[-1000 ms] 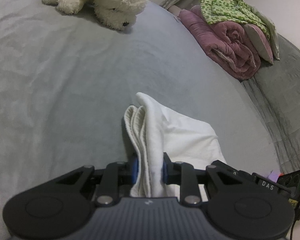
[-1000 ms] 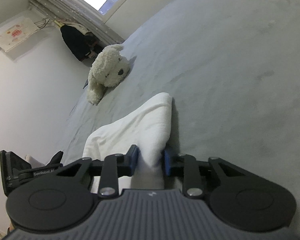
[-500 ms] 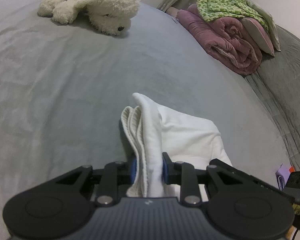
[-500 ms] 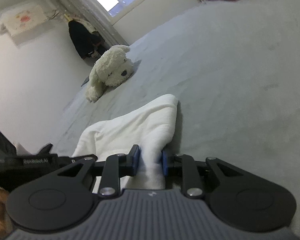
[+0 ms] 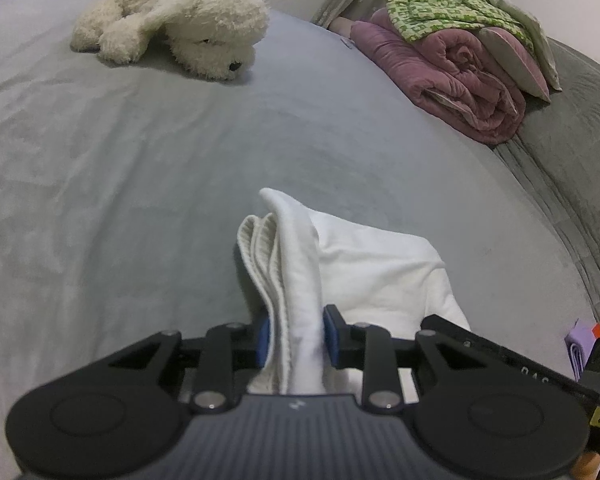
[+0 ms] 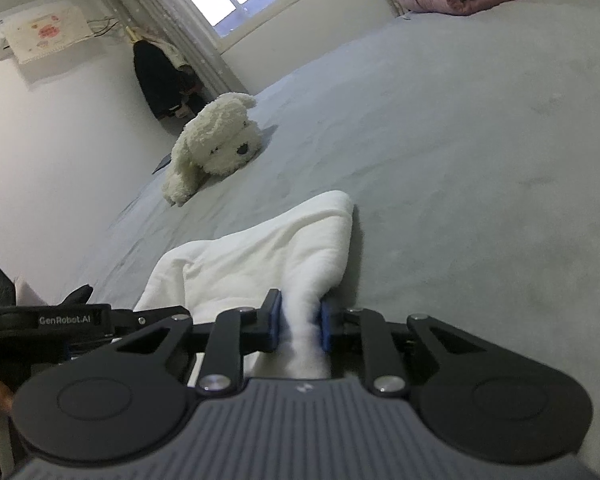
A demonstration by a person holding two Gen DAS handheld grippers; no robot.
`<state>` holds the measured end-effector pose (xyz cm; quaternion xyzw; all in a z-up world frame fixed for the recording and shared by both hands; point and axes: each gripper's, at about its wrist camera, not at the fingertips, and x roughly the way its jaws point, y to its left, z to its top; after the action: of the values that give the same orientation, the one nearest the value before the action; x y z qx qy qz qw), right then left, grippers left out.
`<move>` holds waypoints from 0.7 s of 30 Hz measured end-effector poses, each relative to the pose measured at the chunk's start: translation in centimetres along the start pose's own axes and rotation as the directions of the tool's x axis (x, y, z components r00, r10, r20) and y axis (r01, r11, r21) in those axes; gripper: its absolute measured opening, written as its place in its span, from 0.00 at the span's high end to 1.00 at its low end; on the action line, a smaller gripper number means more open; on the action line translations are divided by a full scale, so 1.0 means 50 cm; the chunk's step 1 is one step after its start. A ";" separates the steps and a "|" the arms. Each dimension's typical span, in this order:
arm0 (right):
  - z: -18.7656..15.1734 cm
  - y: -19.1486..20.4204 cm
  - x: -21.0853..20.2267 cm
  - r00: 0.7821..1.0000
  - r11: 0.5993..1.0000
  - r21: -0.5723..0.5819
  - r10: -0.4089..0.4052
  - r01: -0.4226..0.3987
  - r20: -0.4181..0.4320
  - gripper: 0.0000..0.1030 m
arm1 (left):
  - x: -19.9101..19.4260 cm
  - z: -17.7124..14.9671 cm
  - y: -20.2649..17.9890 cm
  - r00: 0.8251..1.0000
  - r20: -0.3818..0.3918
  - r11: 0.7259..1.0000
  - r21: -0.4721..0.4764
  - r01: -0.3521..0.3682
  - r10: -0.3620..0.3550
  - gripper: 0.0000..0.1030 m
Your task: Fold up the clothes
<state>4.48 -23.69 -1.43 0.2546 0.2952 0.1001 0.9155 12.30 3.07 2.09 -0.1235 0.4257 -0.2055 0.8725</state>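
Both tools pinch the white garment (image 5: 364,264): the left tool (image 5: 294,338) clamps its layered ribbed edge, the right tool (image 6: 300,326) another bunched corner. The cloth stretches sideways between them, low over the grey bed (image 5: 140,160), well short of the plush dog (image 5: 188,40).

We see soft white cloth (image 5: 364,268), one edge ribbed knit, pinched in our left gripper (image 5: 296,340), matt black plastic with blue pads (rubbery-looking). The sheet (image 5: 120,168) is matt grey, finely napped. Upper left, a shaggy cream plush toy (image 5: 188,40); upper right, a puffy mauve quilt (image 5: 460,80).
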 end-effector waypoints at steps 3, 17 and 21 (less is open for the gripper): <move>-0.005 0.053 0.009 0.994 0.983 -0.154 -0.105 0.102 -0.007 0.84 | -0.002 0.003 -0.007 1.000 -0.003 0.999 0.028 -0.020 0.020 0.78; -0.005 0.175 -0.001 0.947 0.864 -0.408 -0.321 0.295 0.004 0.86 | -0.048 0.010 -0.064 0.994 0.039 0.986 0.126 -0.107 0.103 0.83; -0.011 0.181 -0.010 0.943 0.854 -0.425 -0.332 0.301 0.000 0.86 | -0.062 0.004 -0.070 0.994 0.044 0.985 0.137 -0.106 0.100 0.83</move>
<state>3.46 -15.92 3.21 -0.0036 0.3380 0.0184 0.9410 9.84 1.43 5.72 -0.0438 0.3999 -0.1871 0.8962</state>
